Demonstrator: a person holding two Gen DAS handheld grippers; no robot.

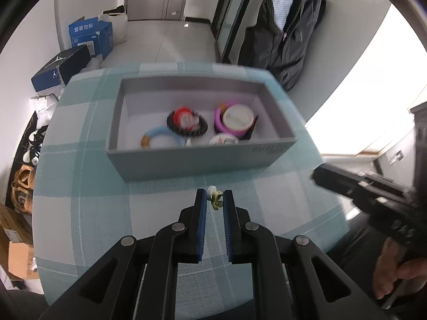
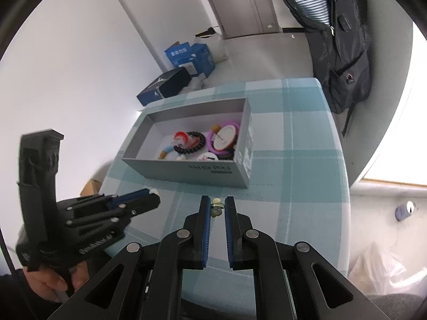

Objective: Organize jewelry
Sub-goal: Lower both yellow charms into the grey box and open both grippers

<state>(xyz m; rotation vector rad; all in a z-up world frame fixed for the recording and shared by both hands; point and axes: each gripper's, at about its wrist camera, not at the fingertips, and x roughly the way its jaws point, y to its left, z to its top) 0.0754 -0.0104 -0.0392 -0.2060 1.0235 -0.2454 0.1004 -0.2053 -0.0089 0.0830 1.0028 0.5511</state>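
A grey open box [image 1: 186,157] stands on the checked tablecloth; it also shows in the right wrist view [image 2: 186,170]. It holds a black bracelet [image 1: 186,125] with a red piece, a blue ring [image 1: 162,138], a purple ring with a round case [image 1: 234,118] and a small white item [image 1: 222,140]. My left gripper [image 1: 214,196] is narrowly open around a small pale yellow-and-white trinket [image 1: 214,198] before the box. My right gripper [image 2: 217,202] is narrowly open over a small pale gold trinket [image 2: 216,208] lying on the cloth.
The teal checked table [image 1: 267,200] has its edges close on left and right. A dark jacket [image 1: 288,34] hangs behind the table. Blue and black boxes [image 1: 88,37] and shoes [image 1: 24,181] lie on the floor at left.
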